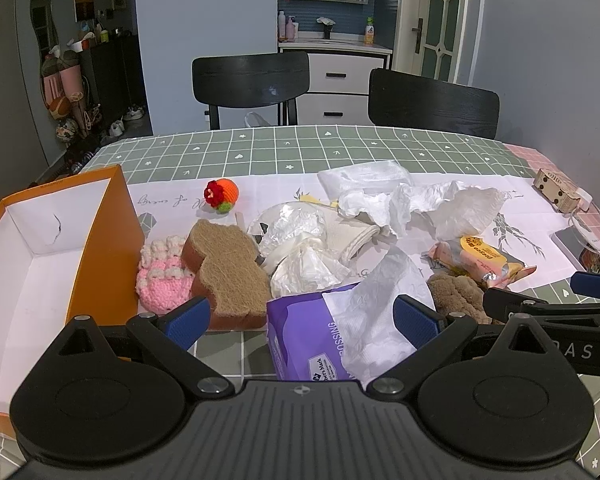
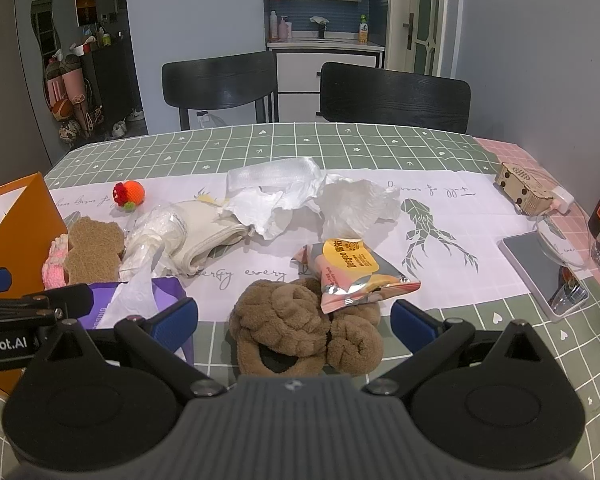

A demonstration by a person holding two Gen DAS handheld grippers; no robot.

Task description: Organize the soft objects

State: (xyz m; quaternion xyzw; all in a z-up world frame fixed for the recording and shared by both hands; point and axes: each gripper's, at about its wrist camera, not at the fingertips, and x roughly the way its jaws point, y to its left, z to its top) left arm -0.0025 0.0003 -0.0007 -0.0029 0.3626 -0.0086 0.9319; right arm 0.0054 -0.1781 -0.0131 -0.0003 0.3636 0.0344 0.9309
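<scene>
- The left gripper [image 1: 302, 322] stood spread wide and empty, its blue pads either side of the purple tissue pack [image 1: 300, 336] that lay straight ahead of it at the near table edge.
- A white tissue [image 1: 376, 304] stuck up out of the pack's open top, between the pads; whether a pad touched the pack could not be told.
- The right gripper [image 2: 294, 322] was likewise spread and held nothing, with the brown plush [image 2: 300, 328] lying dead ahead between its fingers.
- The plush ran crosswise to the right gripper's fingers, a wide braided lump, so the jaws as they stood seemed to span its long axis rather than its narrow one.
- A foil snack pack [image 2: 352, 272] rested on the plush's far right part, touching it; a pinch taken deep would likely catch the pack too.
- The orange box [image 1: 100, 240], open and empty, sat to the left, just beside the left gripper and well apart from the right.
- By that layout the left arm looked the nearer for any drop into the box, with the sponge [image 1: 228, 268] and pink knit [image 1: 164, 280] against the box's wall.
- The crumpled tissues [image 2: 300, 200] and orange ball [image 2: 130, 194] lay farther off, mid-table.
</scene>
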